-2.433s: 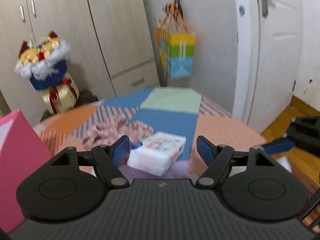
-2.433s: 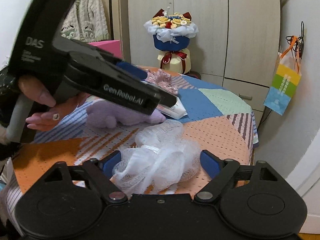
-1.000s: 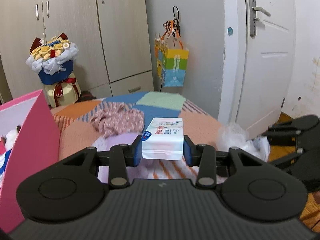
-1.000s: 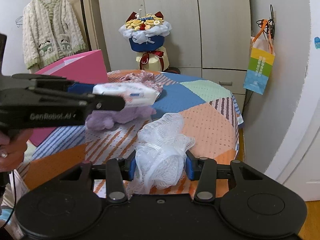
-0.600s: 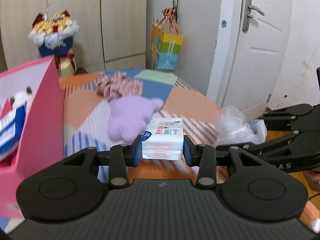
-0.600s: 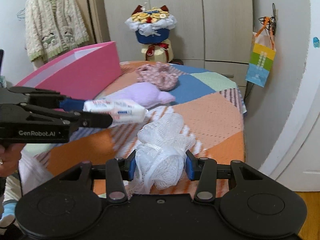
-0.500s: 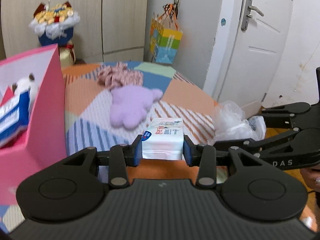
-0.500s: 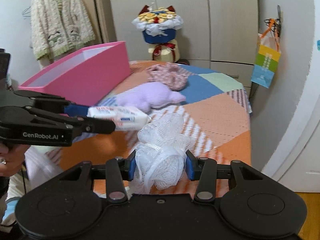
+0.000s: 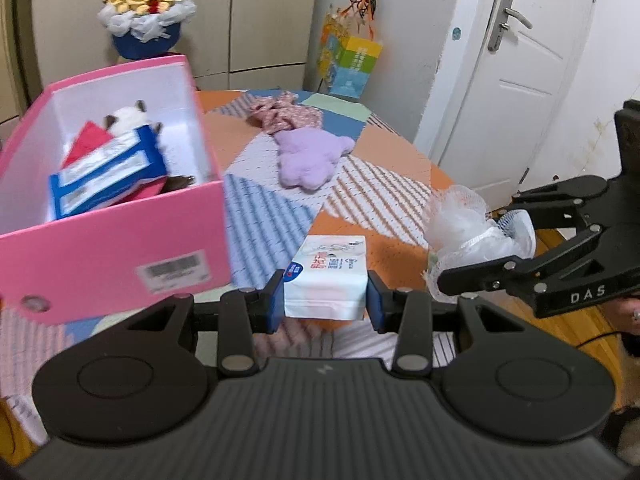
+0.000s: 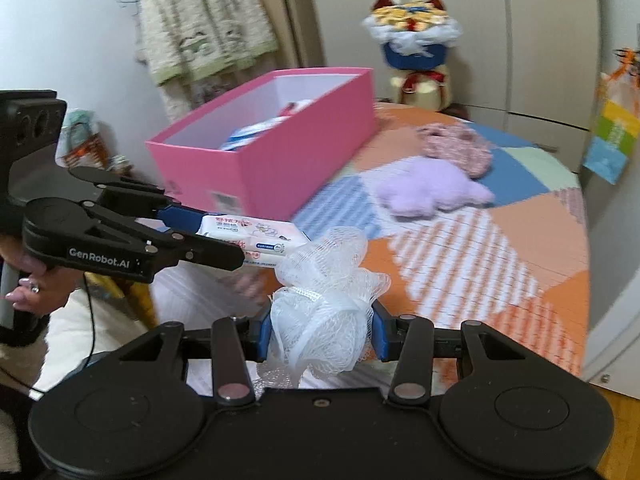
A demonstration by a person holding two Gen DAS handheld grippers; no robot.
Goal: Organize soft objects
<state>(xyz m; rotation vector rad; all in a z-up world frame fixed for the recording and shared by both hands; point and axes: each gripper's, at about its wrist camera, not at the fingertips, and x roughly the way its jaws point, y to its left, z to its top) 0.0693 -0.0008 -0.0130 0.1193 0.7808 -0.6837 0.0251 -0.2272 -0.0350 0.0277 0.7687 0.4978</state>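
My left gripper [image 9: 326, 300] is shut on a white tissue pack [image 9: 328, 276], held in the air over the near edge of the table; it also shows in the right wrist view [image 10: 252, 236]. My right gripper [image 10: 320, 334] is shut on a white mesh bath sponge [image 10: 324, 304], seen at the right in the left wrist view [image 9: 468, 232]. A pink box [image 9: 120, 224] stands open at the left with a blue-and-white pack [image 9: 108, 176] and a small plush inside. A purple plush [image 9: 312, 156] and a pink floral cloth [image 9: 284, 114] lie on the patchwork tablecloth.
The round table [image 10: 500, 248] has a patchwork cover of orange, blue and striped patches. A flower bouquet [image 9: 146, 20] stands behind it by the wardrobe. A colourful gift bag [image 9: 350, 66] hangs on the wall. A white door [image 9: 520, 80] is at the right.
Both grippers have swung left towards the pink box, each still holding its object. The box now fills much more of both views.
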